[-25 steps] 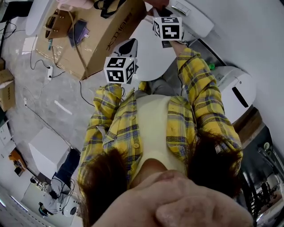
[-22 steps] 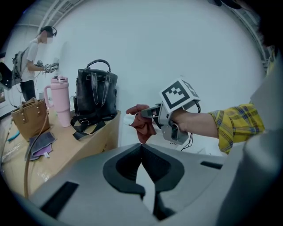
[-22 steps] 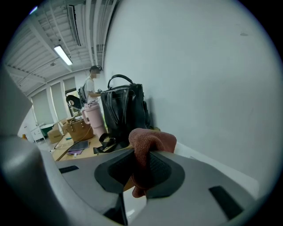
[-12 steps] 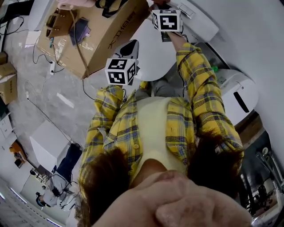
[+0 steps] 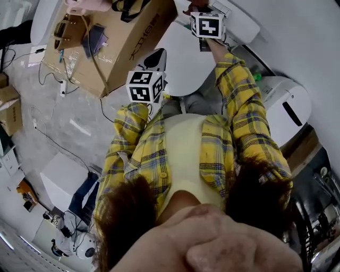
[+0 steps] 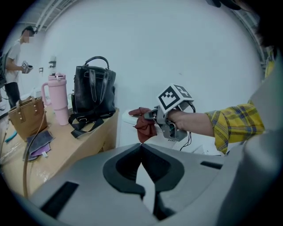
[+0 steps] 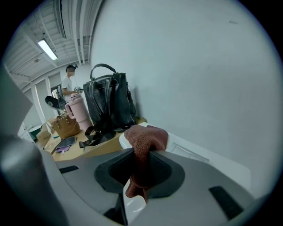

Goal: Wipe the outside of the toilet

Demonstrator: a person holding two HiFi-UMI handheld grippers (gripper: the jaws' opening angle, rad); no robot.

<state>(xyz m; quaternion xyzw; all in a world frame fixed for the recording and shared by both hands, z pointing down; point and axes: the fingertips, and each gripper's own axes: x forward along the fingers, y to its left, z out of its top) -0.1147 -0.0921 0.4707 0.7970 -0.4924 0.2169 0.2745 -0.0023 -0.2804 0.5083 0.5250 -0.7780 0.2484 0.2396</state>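
Note:
The white toilet shows in the head view, with its closed lid [image 5: 183, 58] and its tank [image 5: 241, 24] against the wall. My right gripper [image 5: 197, 10] reaches over the tank top, shut on a reddish-brown cloth [image 7: 146, 141] that bulges out ahead of the jaws onto the tank's white top [image 7: 199, 154]. The left gripper view shows that same cloth [image 6: 143, 123] pressed at the tank's left end. My left gripper [image 6: 141, 146] hovers lower, by the lid's left side, jaws shut with nothing in them.
A cardboard box [image 5: 125, 37] stands close on the toilet's left, carrying a black bag [image 6: 92, 92], a pink tumbler [image 6: 56, 99] and a brown handbag [image 6: 25, 117]. A white appliance [image 5: 284, 109] sits to the right. Cables [image 5: 50, 141] cross the floor. A person [image 6: 12, 66] stands far off.
My right gripper has slid the cloth a little to the right along the tank top. The left gripper has hardly moved.

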